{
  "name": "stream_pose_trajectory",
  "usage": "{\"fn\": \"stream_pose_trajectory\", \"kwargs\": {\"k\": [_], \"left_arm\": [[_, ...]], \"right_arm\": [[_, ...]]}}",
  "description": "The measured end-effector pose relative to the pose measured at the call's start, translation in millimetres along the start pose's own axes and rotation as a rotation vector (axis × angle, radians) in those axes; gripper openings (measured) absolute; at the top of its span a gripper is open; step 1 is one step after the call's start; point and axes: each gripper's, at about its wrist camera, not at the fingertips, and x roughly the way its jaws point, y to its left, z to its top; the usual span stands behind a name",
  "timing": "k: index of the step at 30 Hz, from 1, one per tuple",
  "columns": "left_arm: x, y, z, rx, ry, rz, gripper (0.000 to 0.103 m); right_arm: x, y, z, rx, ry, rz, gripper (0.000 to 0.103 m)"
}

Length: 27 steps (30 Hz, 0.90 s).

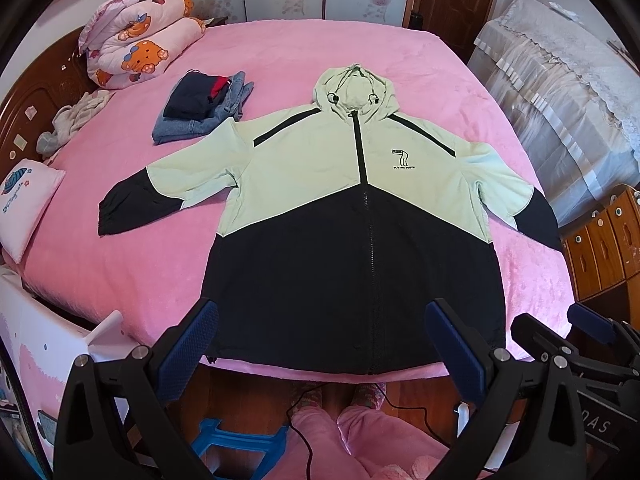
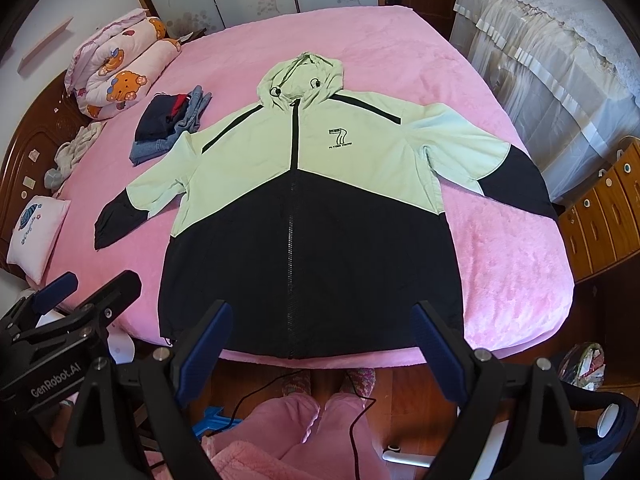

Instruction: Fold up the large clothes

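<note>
A large hooded jacket [image 1: 352, 208], light green on top and black below, lies flat and face up on the pink bed [image 1: 280, 52], zipped, sleeves spread, hem at the near edge. It also shows in the right wrist view [image 2: 308, 208]. My left gripper [image 1: 322, 344] is open and empty, held above the hem. My right gripper [image 2: 322, 344] is open and empty too, above the hem. Each gripper shows in the other's view: the right one [image 1: 560, 328] at the lower right, the left one [image 2: 88, 284] at the lower left.
A pile of folded clothes [image 1: 204, 108] lies left of the hood. A rolled pink quilt [image 1: 136, 44] and a small pillow [image 1: 28, 204] sit at the left. A covered piece of furniture [image 1: 560, 92] and wooden drawers [image 1: 604, 240] stand right. A cable [image 2: 360, 412] runs by the person's legs.
</note>
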Motion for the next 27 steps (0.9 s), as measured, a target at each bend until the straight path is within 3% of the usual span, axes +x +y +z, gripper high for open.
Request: {"fn": "stream_pose_trajectory", "kwargs": {"k": [8, 15, 19, 27], "left_arm": [[3.6, -3.7, -2.7, -0.091, 0.01, 0.004, 0.102], [13.9, 18.9, -7.3, -0.311, 0.06, -0.026, 0.102], [17.3, 46.9, -6.4, -0.431, 0.046, 0.0, 0.102], [47.6, 116.0, 4.5, -0.422, 0.026, 0.051, 0.102]], "right_arm": [[5.8, -11.7, 7.9, -0.04, 0.011, 0.027, 0.091], [18.0, -16.8, 19.0, -0.056, 0.008, 0.088, 0.09], [39.4, -14.0, 28.6, -0.038, 0.037, 0.103, 0.09], [89.5, 24.3, 43.0, -0.123, 0.069, 0.084, 0.09]]}}
